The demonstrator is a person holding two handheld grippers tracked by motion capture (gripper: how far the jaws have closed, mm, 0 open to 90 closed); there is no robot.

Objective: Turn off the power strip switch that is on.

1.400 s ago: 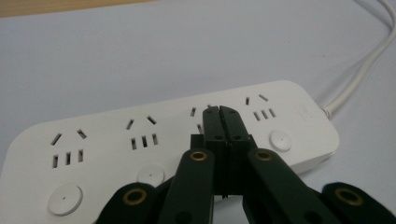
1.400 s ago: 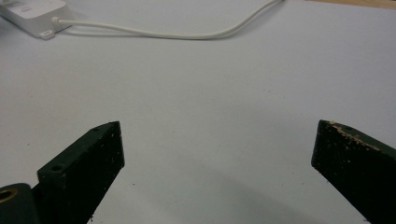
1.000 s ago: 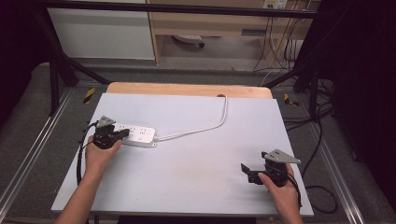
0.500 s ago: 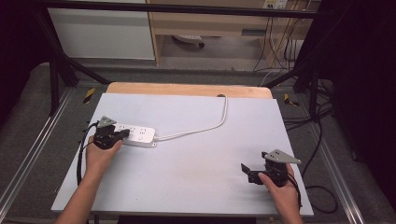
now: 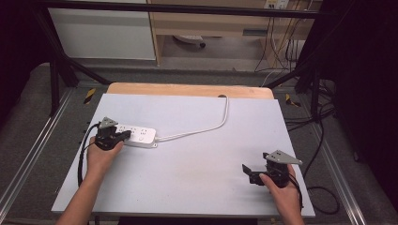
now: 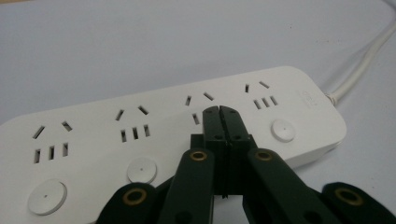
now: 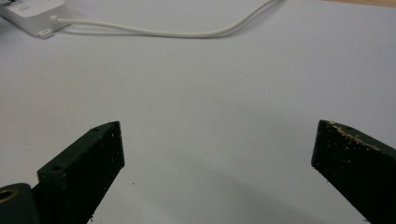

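A white power strip (image 5: 136,134) lies flat near the left edge of the table (image 5: 197,187), with its sockets and round buttons facing up. Its white cable (image 5: 206,129) runs in a curve toward the far edge of the table, so the strip has some slack and can stay where it is.

The left gripper (image 5: 123,136) is at the left end of the strip. Its jaws are pressed together with nothing between them, and in the left gripper view the joined tips (image 6: 223,122) sit over the top face of the strip, between two groups of sockets and close to a round button (image 6: 283,130). I think the jaws are kept together so that they make one narrow point, good for pressing a button or for holding the strip down. Whether the tips really touch the plastic, I cannot tell.

The right gripper (image 5: 248,172) rests low on the bare table, well apart from the strip, with its jaws wide apart and empty. It seems to wait for its turn.

Compared with the picture from one second ago, nothing is different: both hands, the strip and the cable are in the same places.
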